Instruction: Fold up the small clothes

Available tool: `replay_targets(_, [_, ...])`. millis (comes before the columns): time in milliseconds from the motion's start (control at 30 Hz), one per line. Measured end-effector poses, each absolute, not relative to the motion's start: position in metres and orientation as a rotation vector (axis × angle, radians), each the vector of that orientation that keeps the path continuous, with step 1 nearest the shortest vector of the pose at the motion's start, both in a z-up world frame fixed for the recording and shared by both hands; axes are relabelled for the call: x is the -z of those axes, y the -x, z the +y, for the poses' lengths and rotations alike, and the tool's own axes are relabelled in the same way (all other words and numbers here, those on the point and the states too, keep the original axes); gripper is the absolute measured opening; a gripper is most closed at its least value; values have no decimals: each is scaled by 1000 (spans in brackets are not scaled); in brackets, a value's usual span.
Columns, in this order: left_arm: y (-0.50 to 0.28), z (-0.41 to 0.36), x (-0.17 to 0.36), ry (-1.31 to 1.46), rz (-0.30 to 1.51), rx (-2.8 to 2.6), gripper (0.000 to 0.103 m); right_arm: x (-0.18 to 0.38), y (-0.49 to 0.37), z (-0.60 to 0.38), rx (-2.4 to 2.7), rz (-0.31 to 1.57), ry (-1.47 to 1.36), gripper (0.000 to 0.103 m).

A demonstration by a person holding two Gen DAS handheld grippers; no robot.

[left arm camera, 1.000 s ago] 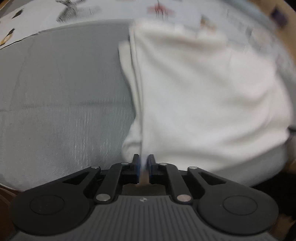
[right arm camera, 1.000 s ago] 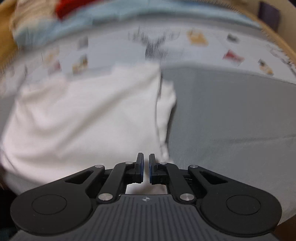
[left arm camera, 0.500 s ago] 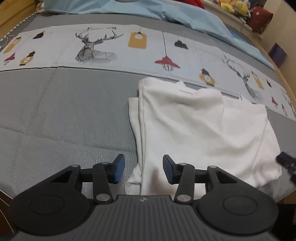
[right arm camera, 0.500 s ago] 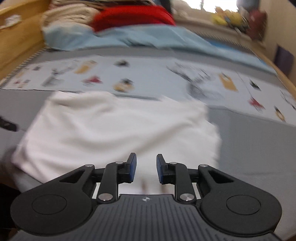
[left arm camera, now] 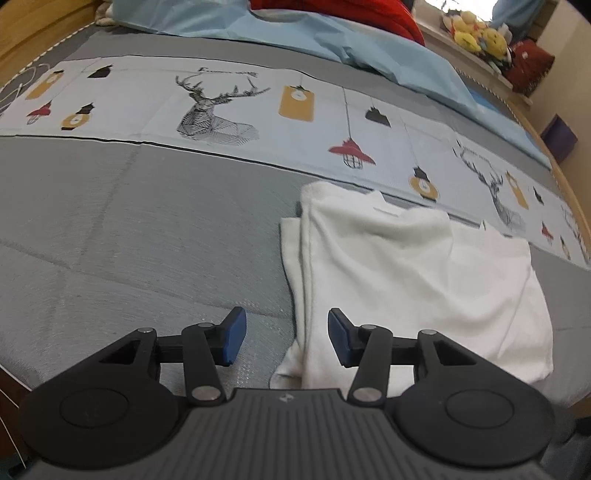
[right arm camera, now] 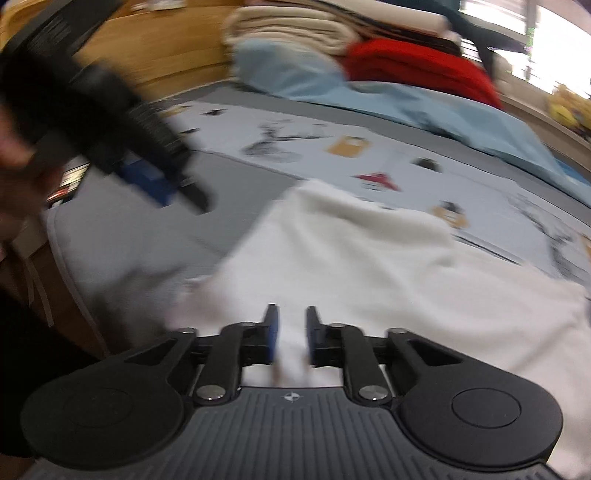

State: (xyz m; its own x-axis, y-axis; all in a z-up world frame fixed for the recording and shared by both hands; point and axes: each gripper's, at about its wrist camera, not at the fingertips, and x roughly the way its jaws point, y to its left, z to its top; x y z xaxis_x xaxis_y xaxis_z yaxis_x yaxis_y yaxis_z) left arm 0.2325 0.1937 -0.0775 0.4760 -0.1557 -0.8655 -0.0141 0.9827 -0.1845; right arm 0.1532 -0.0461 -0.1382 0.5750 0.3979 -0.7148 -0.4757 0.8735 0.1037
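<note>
A white garment (left arm camera: 406, 266) lies folded flat on the grey bed cover (left arm camera: 129, 229), its left edge showing doubled layers. My left gripper (left arm camera: 287, 339) is open and empty, raised over the garment's near left corner. In the right wrist view the same white garment (right arm camera: 369, 266) fills the middle, blurred by motion. My right gripper (right arm camera: 291, 336) is open with a narrow gap and holds nothing, above the garment's near edge. The left gripper shows there as a dark blurred shape (right arm camera: 122, 122) at upper left.
A pale blue printed strip with deer and lamps (left arm camera: 221, 103) crosses the bed behind the garment. A light blue sheet (left arm camera: 332, 37) and red fabric (right arm camera: 417, 70) lie at the back. Wooden bed frame (right arm camera: 166, 48) at left, plush toys (left arm camera: 476, 33) far right.
Both grippers have gone from shut to open and let go of the garment. Both have lifted and pulled back; the right one has swung to the left.
</note>
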Motion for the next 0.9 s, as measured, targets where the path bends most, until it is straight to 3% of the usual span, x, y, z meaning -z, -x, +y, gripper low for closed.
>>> replay_targets(200, [-236,212,77,219,1080,58,54,147,-142,-3,-642,797,174,11])
replay_targets(367, [-238,220,82,233,1099,37,54,156,-140,16,-712,820,225,21])
replay_targets(567, [-237,224,85,257,1112,29,54,168,-133,35,-741,827,319,26])
replay_targets(900, [-240,222,88,279,1126,41,58,179,-126,53,-745,779,480,28])
